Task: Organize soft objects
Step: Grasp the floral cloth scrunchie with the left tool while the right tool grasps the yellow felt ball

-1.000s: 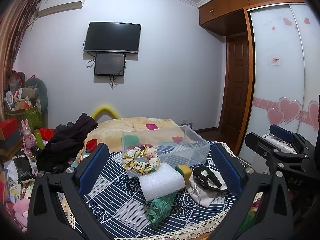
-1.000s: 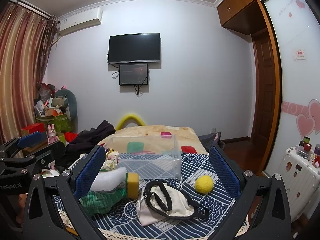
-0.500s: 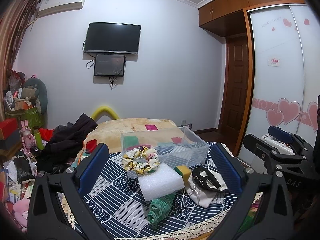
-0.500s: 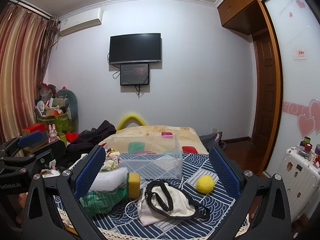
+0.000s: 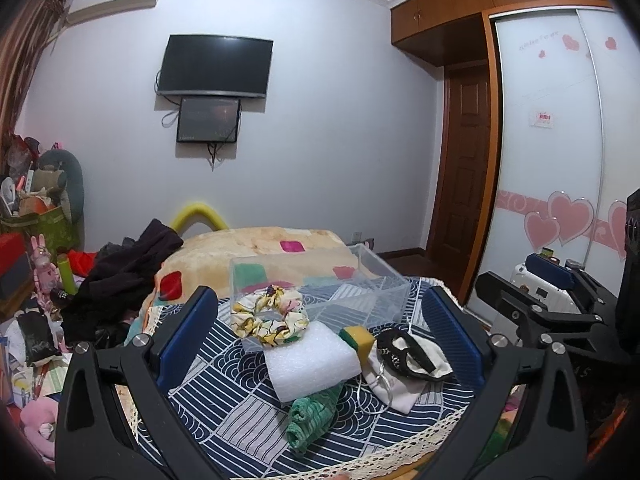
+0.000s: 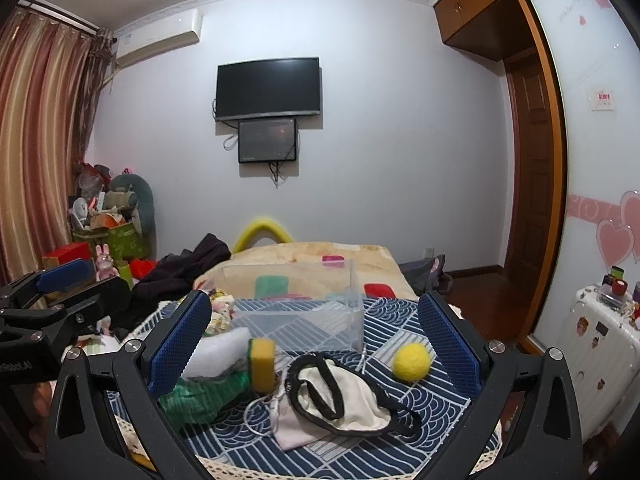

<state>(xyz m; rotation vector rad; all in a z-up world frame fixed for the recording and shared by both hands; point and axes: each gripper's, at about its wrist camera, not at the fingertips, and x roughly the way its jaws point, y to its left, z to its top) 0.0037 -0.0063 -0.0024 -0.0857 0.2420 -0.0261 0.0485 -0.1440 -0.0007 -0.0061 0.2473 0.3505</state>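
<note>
Soft objects (image 5: 312, 364) lie ahead between both wide-apart, empty grippers, left gripper (image 5: 320, 336) and right gripper (image 6: 316, 340).

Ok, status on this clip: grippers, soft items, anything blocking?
Left gripper open, empty. Right gripper open, empty. Clear bin holds nothing; scrunchie, foam pad, yellow ball on the cloth outside it. Nothing blocking.

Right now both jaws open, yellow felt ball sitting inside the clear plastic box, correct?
Not quite. The right wrist view shows the yellow felt ball outside the clear plastic box, on the blue patterned cloth to its right. Both jaws are open.
</note>
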